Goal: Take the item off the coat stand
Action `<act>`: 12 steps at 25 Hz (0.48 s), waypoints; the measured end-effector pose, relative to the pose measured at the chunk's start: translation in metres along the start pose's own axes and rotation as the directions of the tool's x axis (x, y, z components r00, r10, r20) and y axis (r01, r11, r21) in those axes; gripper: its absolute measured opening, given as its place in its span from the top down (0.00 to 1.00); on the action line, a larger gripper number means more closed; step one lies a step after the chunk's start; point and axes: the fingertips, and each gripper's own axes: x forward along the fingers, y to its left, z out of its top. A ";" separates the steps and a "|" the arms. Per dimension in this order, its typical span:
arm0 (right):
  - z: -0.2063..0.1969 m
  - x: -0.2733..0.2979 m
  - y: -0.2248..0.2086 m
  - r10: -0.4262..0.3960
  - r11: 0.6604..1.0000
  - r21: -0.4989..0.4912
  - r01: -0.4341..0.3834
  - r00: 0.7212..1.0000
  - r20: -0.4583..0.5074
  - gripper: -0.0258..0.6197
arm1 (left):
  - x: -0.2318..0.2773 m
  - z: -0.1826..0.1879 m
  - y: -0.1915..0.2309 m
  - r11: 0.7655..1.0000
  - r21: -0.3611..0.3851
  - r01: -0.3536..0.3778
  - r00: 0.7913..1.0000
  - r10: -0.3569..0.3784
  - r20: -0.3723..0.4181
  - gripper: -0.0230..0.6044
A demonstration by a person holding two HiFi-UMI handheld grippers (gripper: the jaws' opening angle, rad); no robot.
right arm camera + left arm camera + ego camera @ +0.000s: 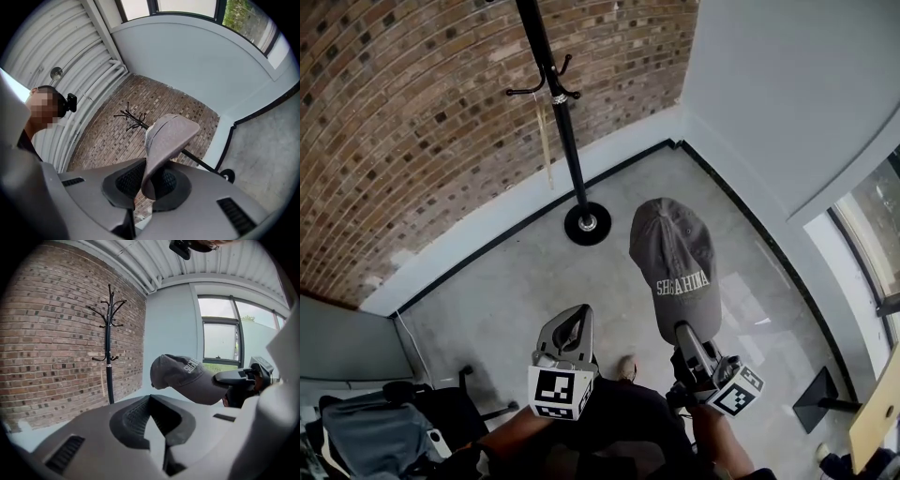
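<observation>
The coat stand (565,131) stands bare, far by the brick wall (412,112). The cap (675,267) is off it at near right, its brim clamped in the right hand-held gripper (682,330). The left hand-held gripper (572,323) is together and empty. That edge-only pinch could let the cap slip if swung.

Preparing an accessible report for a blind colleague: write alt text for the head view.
Seen from above, the right gripper holds a grey cap by its brim between its jaws, clear of the black coat stand that stands by the brick wall. The left gripper is beside it, empty, over a grey floor.
</observation>
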 end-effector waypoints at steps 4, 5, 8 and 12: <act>-0.020 -0.002 -0.004 -0.055 0.995 -0.086 0.050 0.997 -0.060 0.91 | -0.004 -0.009 -0.007 1.000 -0.004 -0.005 1.000 0.005 0.007 0.92; -0.023 -0.002 -0.006 -0.069 0.992 -0.107 0.061 0.995 -0.070 0.91 | -0.004 -0.011 -0.009 1.000 -0.002 -0.003 1.000 0.003 0.007 0.92; -0.025 -0.004 -0.008 -0.090 0.988 -0.134 0.079 0.993 -0.080 0.91 | 0.000 -0.011 -0.016 1.000 0.003 0.009 1.000 -0.009 0.008 0.92; -0.020 -0.003 -0.008 -0.097 0.985 -0.150 0.085 0.992 -0.076 0.91 | 0.007 -0.003 -0.017 1.000 0.016 0.013 1.000 -0.013 0.016 0.92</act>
